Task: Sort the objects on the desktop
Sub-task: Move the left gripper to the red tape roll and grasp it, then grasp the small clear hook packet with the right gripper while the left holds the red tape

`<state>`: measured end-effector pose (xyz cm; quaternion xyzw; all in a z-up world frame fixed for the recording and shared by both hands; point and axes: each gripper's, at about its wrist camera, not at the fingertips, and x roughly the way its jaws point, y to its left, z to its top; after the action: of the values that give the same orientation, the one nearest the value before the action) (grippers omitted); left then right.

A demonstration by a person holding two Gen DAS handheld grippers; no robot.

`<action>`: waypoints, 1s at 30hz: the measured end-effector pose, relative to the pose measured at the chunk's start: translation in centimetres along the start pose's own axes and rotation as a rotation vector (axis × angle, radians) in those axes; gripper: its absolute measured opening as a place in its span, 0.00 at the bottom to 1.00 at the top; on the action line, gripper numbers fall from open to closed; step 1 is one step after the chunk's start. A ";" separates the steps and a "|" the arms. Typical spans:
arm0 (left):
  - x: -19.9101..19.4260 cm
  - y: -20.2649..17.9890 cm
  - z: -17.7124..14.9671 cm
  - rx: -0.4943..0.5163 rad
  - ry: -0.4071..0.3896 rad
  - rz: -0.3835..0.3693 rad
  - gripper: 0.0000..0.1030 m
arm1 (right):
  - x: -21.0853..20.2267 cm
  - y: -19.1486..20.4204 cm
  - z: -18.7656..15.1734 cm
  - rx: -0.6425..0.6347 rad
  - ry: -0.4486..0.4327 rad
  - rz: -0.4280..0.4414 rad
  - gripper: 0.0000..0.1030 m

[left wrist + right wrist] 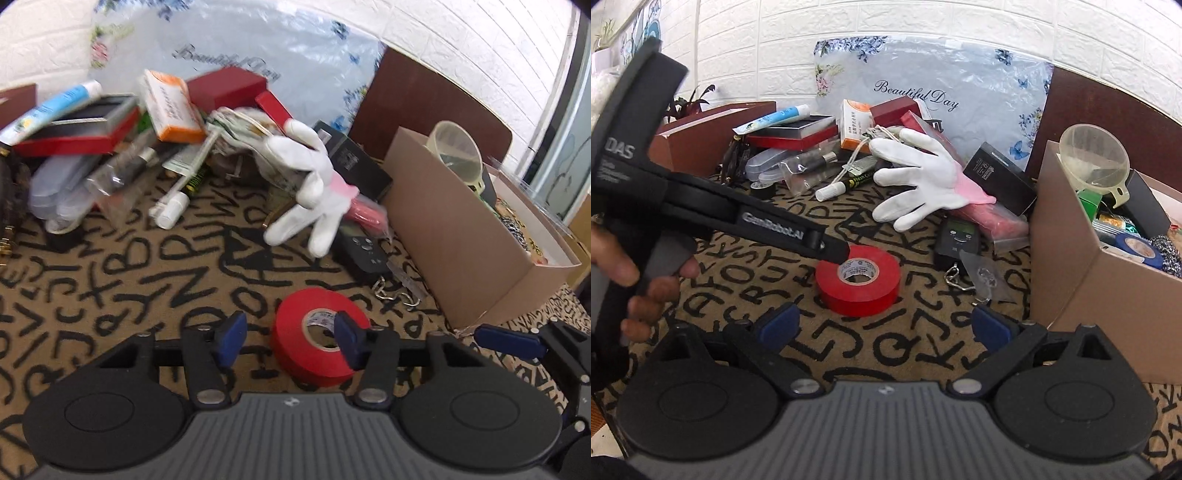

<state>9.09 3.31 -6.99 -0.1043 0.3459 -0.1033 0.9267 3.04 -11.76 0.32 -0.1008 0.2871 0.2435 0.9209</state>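
With its pads astride one wall of the red tape (312, 334), one pad in the core, the left claw (291, 338) stands half-closed and not clearly pinching; squeeze squarely before lifting toward the box (458, 236). Just beside it, the right claw (886, 323) gapes wide and empty. Beyond, the glove (919, 177) covers part of the clutter, and much of the box is cut off.
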 end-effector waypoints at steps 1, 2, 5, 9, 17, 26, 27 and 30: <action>0.4 -0.1 0.0 0.007 0.008 -0.006 0.52 | 0.2 -0.1 0.0 0.001 0.006 -0.002 0.94; 0.8 -0.3 0.0 0.014 0.017 -0.008 0.52 | 0.4 -0.3 0.0 0.001 0.011 -0.005 0.94; 2.1 -0.2 -0.1 0.022 0.040 -0.022 0.42 | 1.1 -0.5 0.0 -0.009 0.022 -0.020 0.94; 2.7 0.1 -0.3 0.030 0.033 0.006 0.29 | 1.8 -0.4 0.1 -0.037 0.029 -0.036 0.94; 0.2 2.1 -0.7 0.041 0.007 0.126 0.29 | 4.2 0.0 1.3 -0.123 0.030 -0.092 0.92; -2.2 6.3 -1.7 -0.048 -0.002 0.164 0.29 | 9.3 0.0 2.8 -0.241 0.069 -0.318 0.65; -2.1 6.2 -1.8 -0.046 -0.004 0.165 0.29 | 9.6 -0.1 2.7 -0.245 0.078 -0.326 0.65; -1.9 5.9 -1.8 -0.027 -0.009 0.166 0.29 | 10.1 -0.7 2.3 -0.249 0.089 -0.350 0.63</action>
<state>7.20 9.29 -8.68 -0.0885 0.3503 -0.0210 0.9322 11.73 -7.68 -3.58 -0.2726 0.2732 0.1086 0.9161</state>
